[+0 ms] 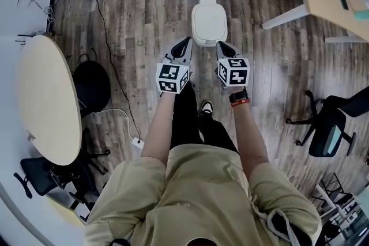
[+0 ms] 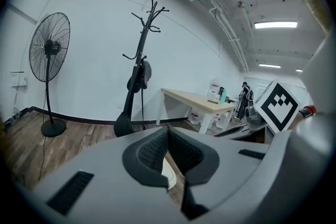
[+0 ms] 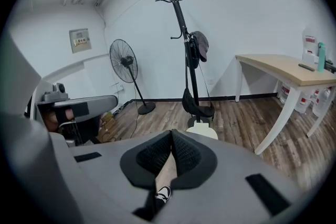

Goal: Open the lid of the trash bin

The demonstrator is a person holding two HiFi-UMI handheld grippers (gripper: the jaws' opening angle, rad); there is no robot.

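One white trash bin (image 1: 204,40) stands on the wooden floor (image 1: 144,20), its lid (image 1: 209,20) down. The left gripper (image 1: 187,41) and right gripper (image 1: 221,45) hover at its near corners, each with jaws pressed together, empty.

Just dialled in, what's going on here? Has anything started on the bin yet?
A person stands over a white bin on the wood floor, with a gripper in each hand. The left gripper and right gripper are both shut with nothing between their jaws, and both point toward the bin's near edge. The lid is down, and neither gripper appears to touch it. The opening has not begun.
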